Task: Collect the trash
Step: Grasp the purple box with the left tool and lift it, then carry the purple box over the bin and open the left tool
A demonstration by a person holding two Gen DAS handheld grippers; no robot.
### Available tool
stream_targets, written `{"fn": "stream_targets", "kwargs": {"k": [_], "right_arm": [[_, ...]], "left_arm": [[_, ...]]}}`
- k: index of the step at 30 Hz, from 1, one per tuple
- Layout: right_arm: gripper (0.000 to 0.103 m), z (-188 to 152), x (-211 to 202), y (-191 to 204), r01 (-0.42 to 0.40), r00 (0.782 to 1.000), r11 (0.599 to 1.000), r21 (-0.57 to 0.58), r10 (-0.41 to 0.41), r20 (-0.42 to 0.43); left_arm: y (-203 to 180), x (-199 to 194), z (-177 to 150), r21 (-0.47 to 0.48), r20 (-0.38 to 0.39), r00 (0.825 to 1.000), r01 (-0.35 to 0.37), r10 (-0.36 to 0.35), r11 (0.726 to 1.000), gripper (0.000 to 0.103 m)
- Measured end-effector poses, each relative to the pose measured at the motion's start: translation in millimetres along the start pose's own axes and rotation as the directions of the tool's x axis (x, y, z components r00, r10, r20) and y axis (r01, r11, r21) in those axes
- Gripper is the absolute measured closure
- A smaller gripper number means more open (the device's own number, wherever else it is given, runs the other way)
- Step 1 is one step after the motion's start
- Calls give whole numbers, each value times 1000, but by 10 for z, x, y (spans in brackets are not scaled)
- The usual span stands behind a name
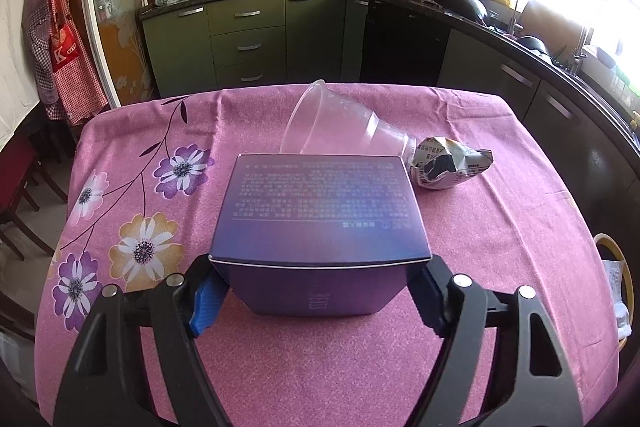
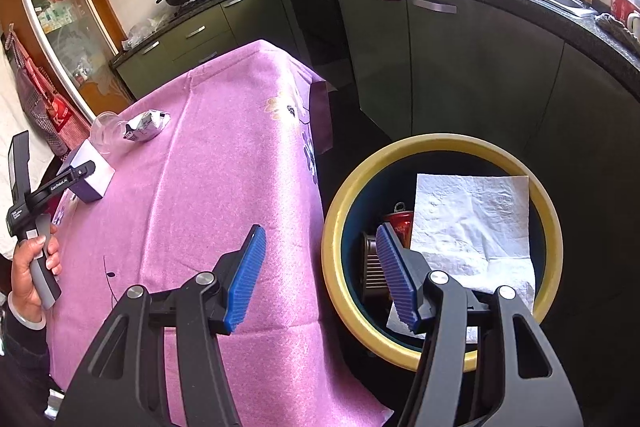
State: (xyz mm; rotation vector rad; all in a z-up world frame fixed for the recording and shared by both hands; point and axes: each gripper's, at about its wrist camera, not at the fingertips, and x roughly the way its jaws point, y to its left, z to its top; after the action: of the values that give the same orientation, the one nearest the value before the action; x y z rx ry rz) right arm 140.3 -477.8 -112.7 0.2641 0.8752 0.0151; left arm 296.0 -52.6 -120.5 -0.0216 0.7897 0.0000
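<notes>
**A:** Left side status?

**B:** Left gripper point(image 1: 320, 301) straddles the purple box point(image 1: 320, 211). Cardboard, rectangular, matte top with fine print, sits flat on the tablecloth point(image 1: 500, 227). Blue ribbed pads point(image 1: 206, 305) are at both side walls of the box. Looks like contact, so jaws clamped on the box, which is not lifted.

**A:** Other trash on the table?

**B:** Clear plastic cup point(image 1: 340, 123) on its side just behind the box, conical, thin-walled, mouth facing left. Its narrow base touches a crumpled wrapper point(image 1: 450, 163), glossy printed foil, black and white, bunched into a lump. Cloth is pink, fine pebbled weave, flower print on the left half.

**A:** Right side?

**B:** Right gripper point(image 2: 320, 275) is released, jaws wide apart, nothing between them. One pad hangs over the table edge, the other over the bin point(image 2: 332, 247).

**A:** Bin details?

**B:** Round, yellow rim, dark inner wall, on the floor just beside the table. Inside: a white paper towel point(image 2: 472, 223), embossed, creased, mostly flat; a red can point(image 2: 398, 221), partly covered; a brown ribbed item point(image 2: 372, 267), can't tell what.

**A:** Left gripper visible from the right camera?

**B:** Yes, far left, the person's hand point(image 2: 30, 267) on its handle, fingers at the box point(image 2: 90, 173). Cup point(image 2: 106, 133) and wrapper point(image 2: 147, 124) behind it.
</notes>
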Motion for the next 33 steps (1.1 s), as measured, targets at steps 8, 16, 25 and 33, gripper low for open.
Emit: {"fn": "stream_targets", "kwargs": {"k": [8,16,25,33], "right_arm": [[46,-10,-61,17,-4,1000,1000,-1,4,6],[46,-44,-234,-28,-5,999,1000,1,5,36],[46,-246,-691,-504,118,988,990,77,-125,95],[46,-520,-1035,-1012,185,973,966,181,-206,107]], "left_arm": [[-41,-195,-65,17,19,1000,19,-20,1000,31],[-421,-675,-168,125,45,992,113,-120,986,31],[-1837,-942,-326,336,-58,906,413,-419,846,31],[-3225,-757,-511,430,-203,817,569,-540,700,31]]}}
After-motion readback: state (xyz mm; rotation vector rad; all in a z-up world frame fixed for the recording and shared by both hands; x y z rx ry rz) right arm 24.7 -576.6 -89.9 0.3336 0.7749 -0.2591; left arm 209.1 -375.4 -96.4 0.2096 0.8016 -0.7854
